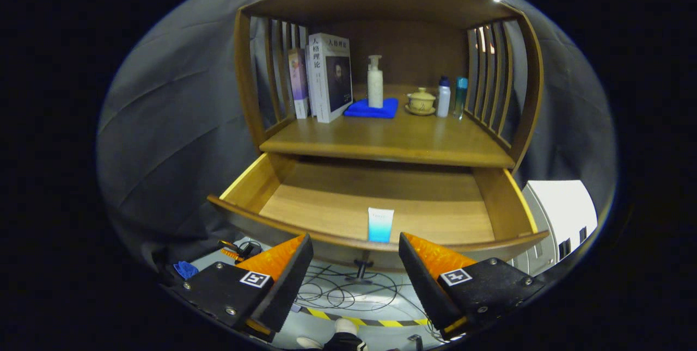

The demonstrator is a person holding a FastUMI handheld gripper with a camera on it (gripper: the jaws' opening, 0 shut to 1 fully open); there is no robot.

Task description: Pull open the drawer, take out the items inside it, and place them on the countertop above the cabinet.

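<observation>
The wooden drawer [248,182] stands pulled out below the cabinet's countertop [392,141]. Inside it, against the front panel, stands a small white tube with a blue lower half [380,225]. My gripper [355,250] is open, in front of the drawer's front panel and slightly below its rim, with the tube just beyond the gap between the fingers. Nothing is held between them. The drawer's small knob [361,269] hangs under the front panel between the fingers.
On the countertop stand books [326,76] at the left, a white pump bottle [375,81] on a folded blue cloth [373,109], a lidded teacup [421,102] and two small bottles [452,96]. Slatted sides enclose the shelf. Cables [348,291] and striped tape lie on the floor below.
</observation>
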